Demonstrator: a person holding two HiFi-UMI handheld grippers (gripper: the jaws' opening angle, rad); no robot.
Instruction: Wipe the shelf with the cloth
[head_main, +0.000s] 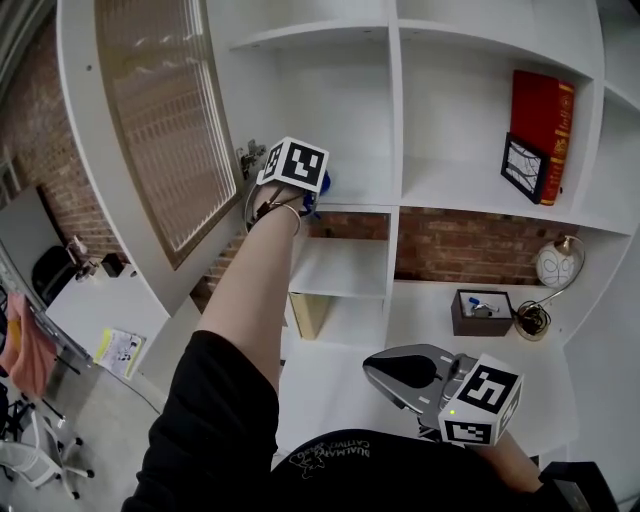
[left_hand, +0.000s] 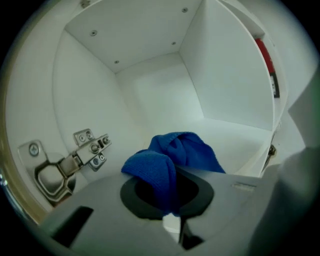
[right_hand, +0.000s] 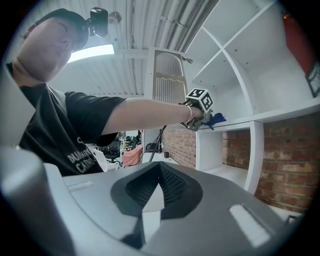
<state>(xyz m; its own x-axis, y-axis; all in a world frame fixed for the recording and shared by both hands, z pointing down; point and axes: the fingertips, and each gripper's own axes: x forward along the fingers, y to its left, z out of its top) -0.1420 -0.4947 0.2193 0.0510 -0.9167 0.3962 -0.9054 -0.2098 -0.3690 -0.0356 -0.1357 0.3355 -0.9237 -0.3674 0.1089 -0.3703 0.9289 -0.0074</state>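
Two grippers, one blue cloth: status at the shelf

1. Left gripper (left_hand: 170, 200). The jaws are closed down on the blue cloth (left_hand: 172, 155). One fold of the cloth is pinched between them. The rest bunches out ahead of the jaws and lies on the floor board of the shelf compartment (left_hand: 235, 135), near its front edge. The person's left arm (head_main: 250, 290) is stretched up and forward to reach that compartment.

2. Shelf compartment. The walls are white, with screw heads showing in the top board. A metal hinge (left_hand: 90, 150) is fixed to the left wall, just left of the gripper. A door (head_main: 160, 120) with a woven panel stands open to the left of the compartment.

3. Right gripper (right_hand: 160, 192). The jaw tips are brought together and nothing is held between them. This gripper is held low, well below the compartment and to its right, close to the person's torso and above a white worktop (head_main: 330, 385).

4. Surroundings. A red book (head_main: 540, 110) stands upright in the compartment just right of the shelf compartment, on the same level. A small framed picture (head_main: 523, 165) leans against the book. One level below and to the right of the shelf compartment, a dark box (head_main: 480, 312) and a round lamp (head_main: 555, 265) stand near each other in front of a brick wall (head_main: 460, 245).
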